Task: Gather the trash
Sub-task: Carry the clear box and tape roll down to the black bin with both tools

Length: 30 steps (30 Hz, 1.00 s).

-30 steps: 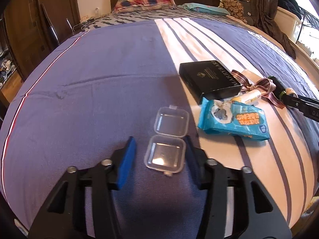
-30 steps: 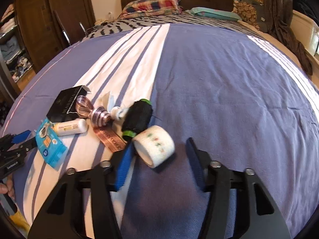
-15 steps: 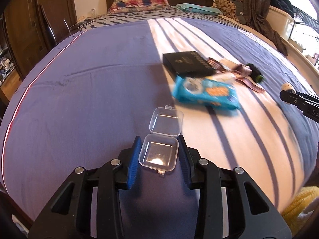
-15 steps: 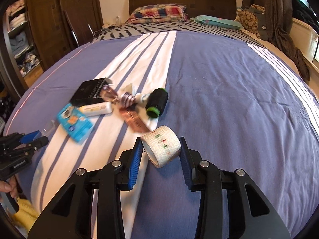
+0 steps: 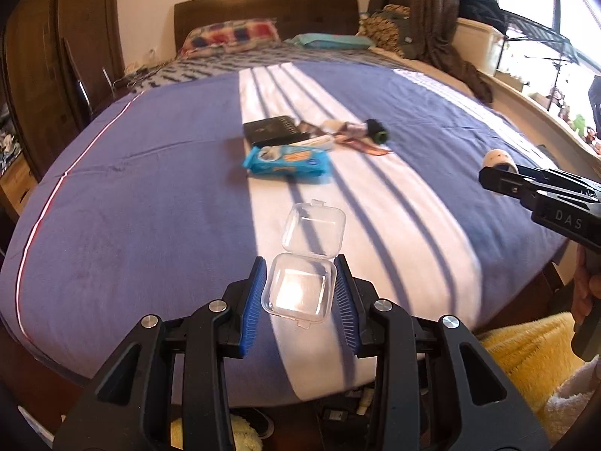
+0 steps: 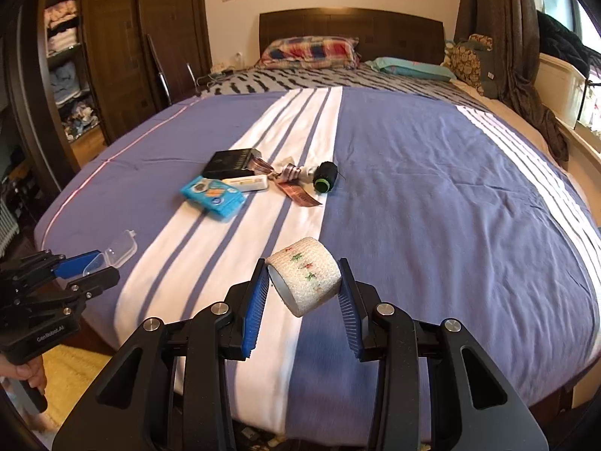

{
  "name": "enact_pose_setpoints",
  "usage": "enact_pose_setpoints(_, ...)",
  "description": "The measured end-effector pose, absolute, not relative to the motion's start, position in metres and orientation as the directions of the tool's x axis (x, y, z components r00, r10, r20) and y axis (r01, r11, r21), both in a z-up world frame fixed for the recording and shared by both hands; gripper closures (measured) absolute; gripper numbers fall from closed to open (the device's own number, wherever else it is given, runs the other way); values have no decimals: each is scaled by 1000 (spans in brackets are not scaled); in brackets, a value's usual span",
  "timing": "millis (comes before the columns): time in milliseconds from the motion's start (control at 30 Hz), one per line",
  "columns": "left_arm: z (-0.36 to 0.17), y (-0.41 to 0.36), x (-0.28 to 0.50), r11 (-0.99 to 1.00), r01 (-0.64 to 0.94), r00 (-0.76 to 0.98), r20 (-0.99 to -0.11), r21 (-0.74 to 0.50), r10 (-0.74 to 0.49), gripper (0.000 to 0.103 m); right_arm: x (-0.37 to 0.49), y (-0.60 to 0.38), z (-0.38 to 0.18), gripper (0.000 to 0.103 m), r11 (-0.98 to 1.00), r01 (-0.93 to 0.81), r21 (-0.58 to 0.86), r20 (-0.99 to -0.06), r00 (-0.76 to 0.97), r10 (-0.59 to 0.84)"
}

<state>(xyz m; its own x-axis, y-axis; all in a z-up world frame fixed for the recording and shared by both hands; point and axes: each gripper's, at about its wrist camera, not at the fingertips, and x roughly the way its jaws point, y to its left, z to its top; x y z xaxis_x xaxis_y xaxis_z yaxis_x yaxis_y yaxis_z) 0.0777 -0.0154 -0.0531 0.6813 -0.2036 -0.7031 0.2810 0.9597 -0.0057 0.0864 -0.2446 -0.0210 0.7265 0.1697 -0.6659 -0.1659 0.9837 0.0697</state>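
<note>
Where bedspread (image 6: 432, 195) spans bed: purple, white-striped; wardrobe (image 6: 124, 37) left.

Bedspread (image 6: 432, 188) — violet-blue with white stripes. Wipes pack (image 6: 212, 197) — bright blue, orange print. White bandage roll (image 6: 306, 282), red-and-green specks.

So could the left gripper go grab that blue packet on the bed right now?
Probably not as things stand. The left gripper is already shut on a clear plastic box, so its jaws are full. The blue packet lies uncovered further up the bed, so the path itself looks free.
</note>
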Motion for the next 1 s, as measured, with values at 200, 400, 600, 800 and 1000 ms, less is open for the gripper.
enact_pose_setpoints(200, -50, -20, 45, 950, 311, 682, -693, -16, -235, 68, 48, -242, -16, 66, 983, -173, 69, -647, 742, 176)
enact_pose_setpoints(400, -58, -22, 20, 945, 325, 666, -703, -26, -249, 68, 19, -237, -27, 66, 981, -179, 70, -658, 731, 180)
enact_pose_setpoints(600, -79, -24, -3, 941, 337, 630, -732, -43, -259, 68, -5, -238, -51, 65, 980, -180, 78, -693, 697, 183)
enact_pose_setpoints(800, -113, -30, -20, 930, 361, 563, -778, -72, -279, 68, -24, -239, -84, 65, 978, -180, 102, -742, 642, 195)
enact_pose_setpoints(1000, -155, -37, -27, 923, 375, 481, -833, -88, -275, 68, -33, -236, -120, 65, 978, -170, 123, -791, 578, 200)
